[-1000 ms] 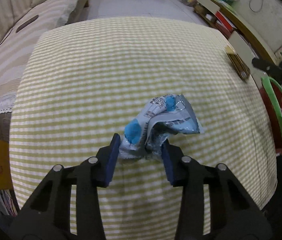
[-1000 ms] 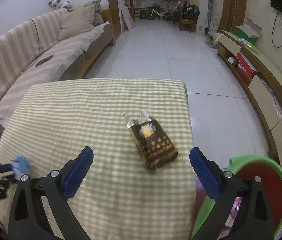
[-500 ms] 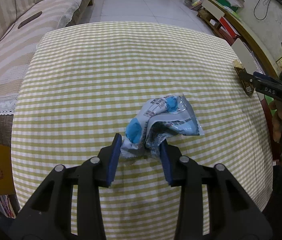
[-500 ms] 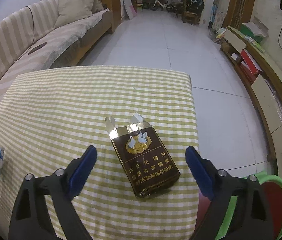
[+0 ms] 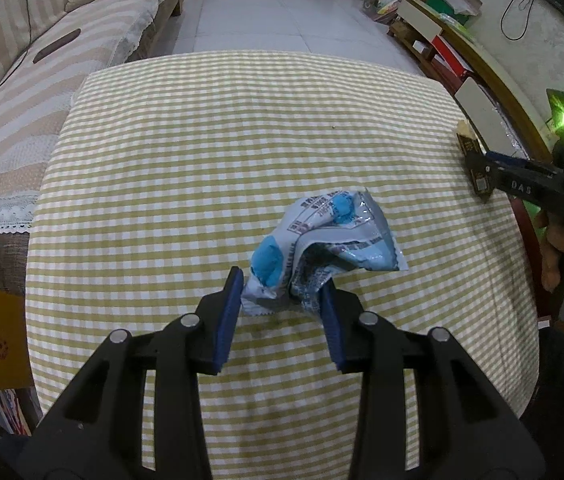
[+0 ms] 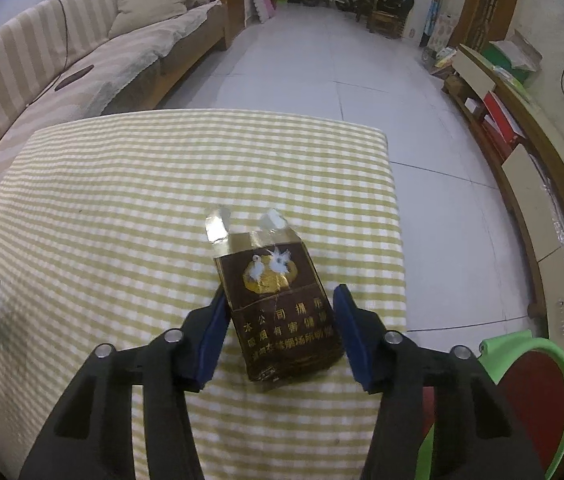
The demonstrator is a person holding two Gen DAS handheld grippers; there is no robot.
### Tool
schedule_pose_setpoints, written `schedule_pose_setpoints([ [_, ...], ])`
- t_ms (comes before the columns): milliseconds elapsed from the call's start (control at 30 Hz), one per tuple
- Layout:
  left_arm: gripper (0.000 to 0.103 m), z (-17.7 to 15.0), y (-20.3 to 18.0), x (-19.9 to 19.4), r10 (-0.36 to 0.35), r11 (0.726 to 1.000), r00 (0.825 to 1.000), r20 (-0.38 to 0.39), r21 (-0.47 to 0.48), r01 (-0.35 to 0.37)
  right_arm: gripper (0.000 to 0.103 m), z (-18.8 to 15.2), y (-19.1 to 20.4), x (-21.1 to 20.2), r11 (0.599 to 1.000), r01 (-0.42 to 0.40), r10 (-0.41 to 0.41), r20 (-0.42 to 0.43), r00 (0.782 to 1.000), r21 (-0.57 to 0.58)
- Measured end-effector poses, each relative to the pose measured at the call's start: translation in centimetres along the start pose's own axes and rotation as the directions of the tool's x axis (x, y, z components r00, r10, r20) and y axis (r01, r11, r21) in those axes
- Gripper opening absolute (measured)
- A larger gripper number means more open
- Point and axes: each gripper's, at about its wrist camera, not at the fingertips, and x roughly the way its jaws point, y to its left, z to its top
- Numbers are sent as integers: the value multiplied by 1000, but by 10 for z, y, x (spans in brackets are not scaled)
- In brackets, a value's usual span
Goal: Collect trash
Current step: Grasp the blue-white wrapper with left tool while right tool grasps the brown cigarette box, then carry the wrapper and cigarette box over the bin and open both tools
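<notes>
The brown cigarette pack (image 6: 280, 312) lies flat on the checked bench (image 6: 122, 200) near its right edge, its torn foil top pointing away, and it now sits between the jaws of the right gripper (image 6: 280, 338). Half a second ago those jaws stood wide on either side of it; they have since drawn in until the left pad looks to be touching the pack's side, while a thin gap still shows at the right pad, so the grip is judged almost made but not yet firm. The pack rests on the cloth and is not lifted. Further left on the bench, the crumpled blue-and-silver wrapper (image 5: 322, 248) is pinched at its near end by the left gripper (image 5: 280, 306), whose jaws are pressed in on the foil as they were a second ago; most of the wrapper sticks out ahead of the pads and its far corner seems to lie on or just above the cloth. That makes two pieces of trash in view, one wrapper and one pack, with one gripper at each. For the task, this means both pieces could soon be carried off together, once the right jaws finish squeezing. A green-rimmed red bin (image 6: 538, 392) shows at the lower right, beyond the bench edge, a likely place for both.
</notes>
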Motion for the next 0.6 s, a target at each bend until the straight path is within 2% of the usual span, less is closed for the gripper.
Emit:
schedule_pose_setpoints([
  [300,36,-7,-5,-27,-8,1000,999,43,4,8,46,-18,28,-42,1000,-28,29,40,999,-14],
  [600,36,-14,-11,-68,-22,1000,993,115,10,21,47,-49,47,-107,997,-74,72,100,992,16],
])
